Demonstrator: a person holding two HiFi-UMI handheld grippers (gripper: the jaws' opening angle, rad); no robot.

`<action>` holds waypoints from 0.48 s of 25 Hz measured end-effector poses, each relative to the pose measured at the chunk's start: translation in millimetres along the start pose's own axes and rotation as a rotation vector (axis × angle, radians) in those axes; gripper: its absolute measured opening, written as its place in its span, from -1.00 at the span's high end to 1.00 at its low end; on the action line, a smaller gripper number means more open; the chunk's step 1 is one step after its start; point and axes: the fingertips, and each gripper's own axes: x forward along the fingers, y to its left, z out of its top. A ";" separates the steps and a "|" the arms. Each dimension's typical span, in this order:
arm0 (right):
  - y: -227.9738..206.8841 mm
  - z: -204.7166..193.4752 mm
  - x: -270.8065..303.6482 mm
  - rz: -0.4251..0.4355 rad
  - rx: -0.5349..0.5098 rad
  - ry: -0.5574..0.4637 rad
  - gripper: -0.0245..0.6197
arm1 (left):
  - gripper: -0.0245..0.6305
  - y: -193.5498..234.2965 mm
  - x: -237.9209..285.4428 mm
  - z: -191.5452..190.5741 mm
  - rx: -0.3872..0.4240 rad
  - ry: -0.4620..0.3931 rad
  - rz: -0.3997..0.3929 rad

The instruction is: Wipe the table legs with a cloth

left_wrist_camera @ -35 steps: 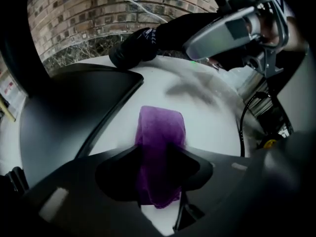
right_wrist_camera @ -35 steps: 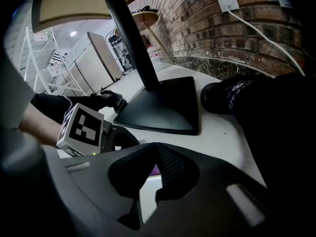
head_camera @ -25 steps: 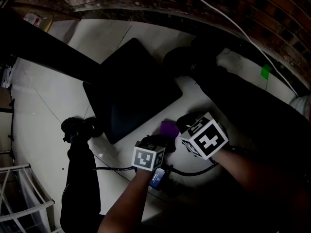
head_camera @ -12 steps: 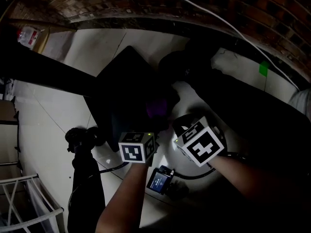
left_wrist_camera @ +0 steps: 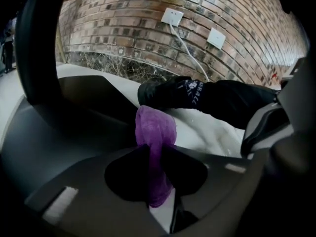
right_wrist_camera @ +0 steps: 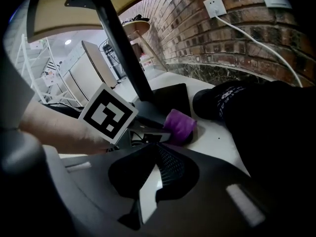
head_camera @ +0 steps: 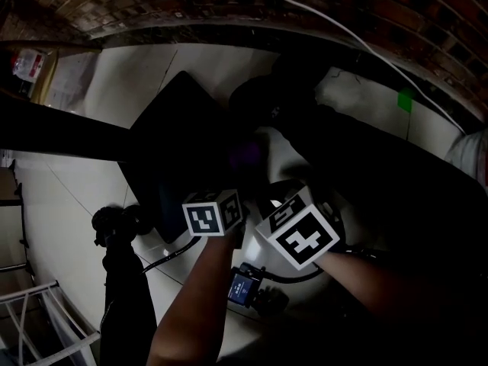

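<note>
Brick wall (left_wrist_camera: pixel 128 28); one cloth (left_wrist_camera: pixel 155 127) in left tool (left_wrist_camera: pixel 157 154).

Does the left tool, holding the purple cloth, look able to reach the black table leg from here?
Probably yes: the left tool grips the purple cloth close beside the table leg, with nothing visible between them.
</note>
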 end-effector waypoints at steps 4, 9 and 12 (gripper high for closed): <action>-0.4 0.1 -0.5 0.008 0.006 -0.001 0.92 | 0.65 -1.1 2.5 0.4 0.013 0.013 0.037; -1.1 0.4 -0.2 0.003 0.000 -0.003 0.92 | 0.65 22.2 -10.0 8.9 -0.006 -0.002 0.144; -0.5 -1.3 0.1 0.002 -0.009 0.000 0.92 | 0.65 46.5 -23.2 17.2 0.009 -0.008 0.211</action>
